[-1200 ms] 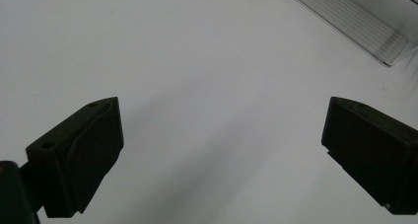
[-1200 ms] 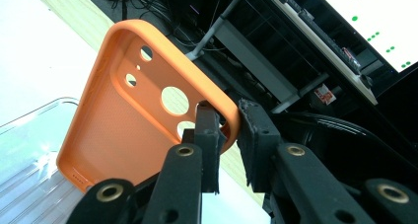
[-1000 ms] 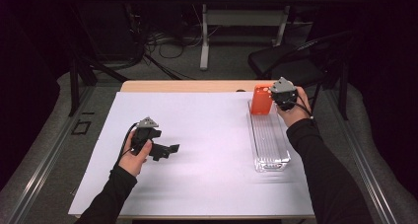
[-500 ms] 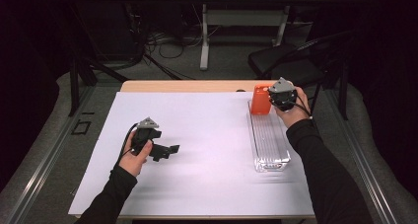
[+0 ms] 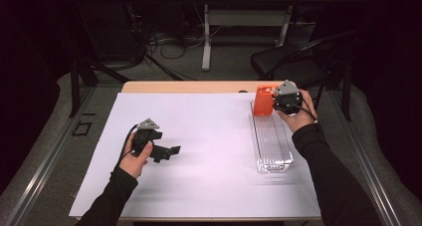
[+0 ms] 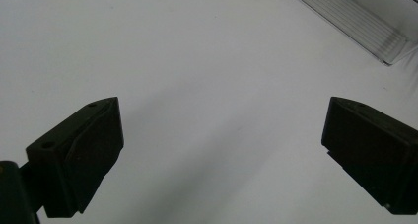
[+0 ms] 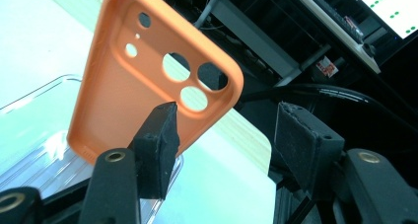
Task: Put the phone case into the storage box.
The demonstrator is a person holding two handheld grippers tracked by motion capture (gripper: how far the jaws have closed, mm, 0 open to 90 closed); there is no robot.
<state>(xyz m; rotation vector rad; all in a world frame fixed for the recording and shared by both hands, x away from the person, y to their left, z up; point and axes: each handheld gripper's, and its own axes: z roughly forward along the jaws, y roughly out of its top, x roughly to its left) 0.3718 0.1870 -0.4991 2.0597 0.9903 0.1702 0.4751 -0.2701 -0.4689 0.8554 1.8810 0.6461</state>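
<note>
standing upright in clear tray (image 5: 271,141), orange phone case (image 7: 148,76) (camera holes up)

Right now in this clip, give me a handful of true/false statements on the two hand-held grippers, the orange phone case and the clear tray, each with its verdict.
1. The left hand-held gripper is open with nothing between its jaws. True.
2. The orange phone case lies flat in the middle of the white sheet. False: it stands upright at the far end of the clear tray.
3. The right hand-held gripper is close beside the phone case. True.
4. The right hand-held gripper is clamped shut on the case. False: in the right gripper view its jaws stand apart.
5. The clear tray sits on the person's left side of the table. False: it is on the right side.
</note>
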